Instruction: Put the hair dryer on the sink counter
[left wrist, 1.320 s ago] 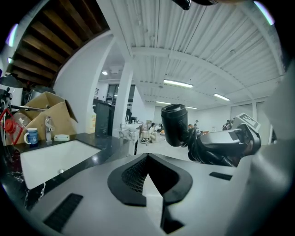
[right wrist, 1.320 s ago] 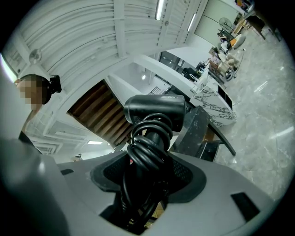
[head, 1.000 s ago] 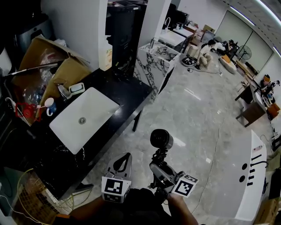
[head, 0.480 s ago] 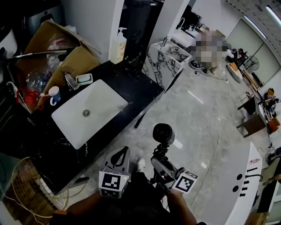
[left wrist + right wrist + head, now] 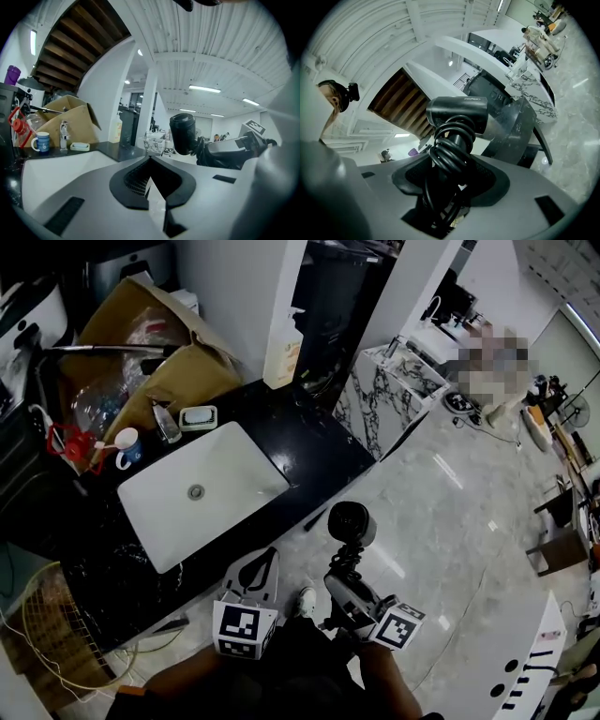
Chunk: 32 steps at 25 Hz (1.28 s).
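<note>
Right tool (image 5: 345,579): jaws clamped on the handle of the hair dryer (image 5: 351,523). In the right gripper view the black cord (image 5: 451,154) is coiled round that handle, and coil and handle together fill the gap of the tool (image 5: 450,187). The dryer's barrel (image 5: 457,112) stands above the jaws.

Left tool (image 5: 258,573): jaws together, nothing between them. The left gripper view shows the pads meeting at a seam (image 5: 151,185), with the dryer (image 5: 183,133) off to the right of them.

Position of the dryer: held upright in the air over the pale marble floor (image 5: 450,512), just in front of the bench (image 5: 309,451) and apart from it. It is not yet on the bench.

Bench: black top with a white sink (image 5: 216,488) set into it. Behind the sink stand a tap (image 5: 167,423), a soap dish (image 5: 199,416) and a blue-and-white mug (image 5: 127,448). A pump bottle (image 5: 284,351) stands at the far edge, near the wall. An open cardboard box (image 5: 178,371) sits at the back left.
</note>
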{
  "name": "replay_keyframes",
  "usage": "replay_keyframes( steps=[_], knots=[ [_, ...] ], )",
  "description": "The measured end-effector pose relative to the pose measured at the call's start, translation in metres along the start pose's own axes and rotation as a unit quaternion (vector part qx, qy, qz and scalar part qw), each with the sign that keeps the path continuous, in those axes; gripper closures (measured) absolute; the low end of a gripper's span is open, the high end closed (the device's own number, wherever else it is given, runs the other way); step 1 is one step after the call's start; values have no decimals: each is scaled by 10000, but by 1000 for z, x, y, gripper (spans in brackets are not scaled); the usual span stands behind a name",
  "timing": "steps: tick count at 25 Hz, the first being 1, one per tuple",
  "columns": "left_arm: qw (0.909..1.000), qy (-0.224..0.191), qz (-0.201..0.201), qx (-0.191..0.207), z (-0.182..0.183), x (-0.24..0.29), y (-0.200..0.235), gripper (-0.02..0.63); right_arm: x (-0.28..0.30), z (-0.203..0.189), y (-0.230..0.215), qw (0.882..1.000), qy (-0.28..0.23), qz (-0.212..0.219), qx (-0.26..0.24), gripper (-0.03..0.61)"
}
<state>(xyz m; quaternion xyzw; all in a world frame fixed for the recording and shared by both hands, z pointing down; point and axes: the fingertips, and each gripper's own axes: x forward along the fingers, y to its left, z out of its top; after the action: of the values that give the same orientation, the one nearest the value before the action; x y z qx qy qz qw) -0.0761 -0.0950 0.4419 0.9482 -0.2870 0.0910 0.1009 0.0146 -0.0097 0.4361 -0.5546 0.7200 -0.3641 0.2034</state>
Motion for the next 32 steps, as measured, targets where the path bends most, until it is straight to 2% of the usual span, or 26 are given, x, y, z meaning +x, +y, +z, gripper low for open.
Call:
replay_keyframes(
  steps=[9, 19, 25, 29, 32],
  knots=[
    [9977, 191, 639, -134, 24, 83, -10, 606, 19, 70, -65, 9969, 738, 212, -157, 330],
    [9889, 452, 1408, -114, 30, 152, -30, 606, 52, 126, -136, 9822, 1651, 680, -583, 330],
    [9838, 607, 1679, -187, 28, 173, -21, 606, 82, 142, -163, 9758, 1905, 790, -728, 330],
    [9807, 709, 1783, -372, 15, 193, -2, 606, 110, 142, -182, 9686, 2212, 691, -904, 330],
    [9807, 773, 1714, -526, 11, 214, 10, 606, 129, 141, -195, 9617, 2483, 521, -1035, 330]
  ],
)
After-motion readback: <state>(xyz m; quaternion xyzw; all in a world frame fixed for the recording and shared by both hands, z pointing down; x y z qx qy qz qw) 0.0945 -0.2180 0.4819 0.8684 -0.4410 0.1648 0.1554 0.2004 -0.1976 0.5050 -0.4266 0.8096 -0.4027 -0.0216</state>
